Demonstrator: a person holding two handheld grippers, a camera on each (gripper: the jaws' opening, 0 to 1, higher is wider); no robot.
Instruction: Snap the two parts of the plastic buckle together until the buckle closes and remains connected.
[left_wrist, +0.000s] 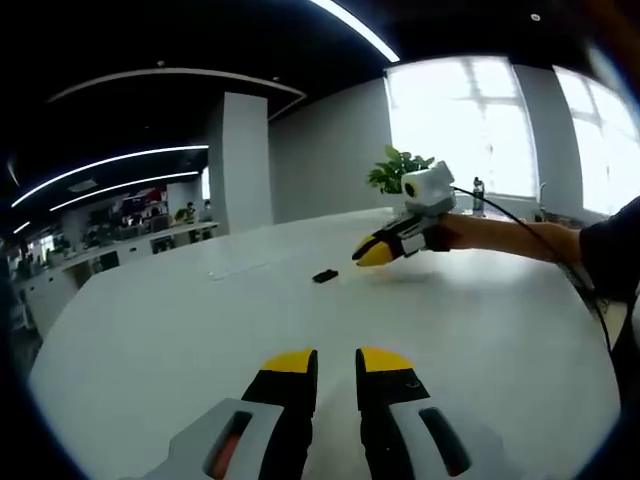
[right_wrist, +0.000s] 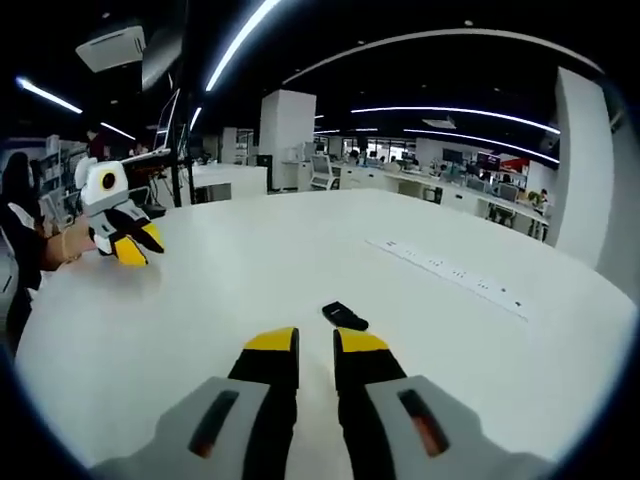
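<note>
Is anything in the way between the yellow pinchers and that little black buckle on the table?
Nothing visible is. In the right gripper view, the right gripper has just bare white table between its tips and the black buckle. In the left gripper view, the left gripper also faces open tabletop.

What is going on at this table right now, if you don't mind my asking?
A person holds a claw in each hand over a white table. A small black buckle lies alone on it, untouched. The right claw hovers just short of the buckle, holding nothing. The left claw hangs farther back, also holding nothing. Nothing is snapped together yet.
</note>
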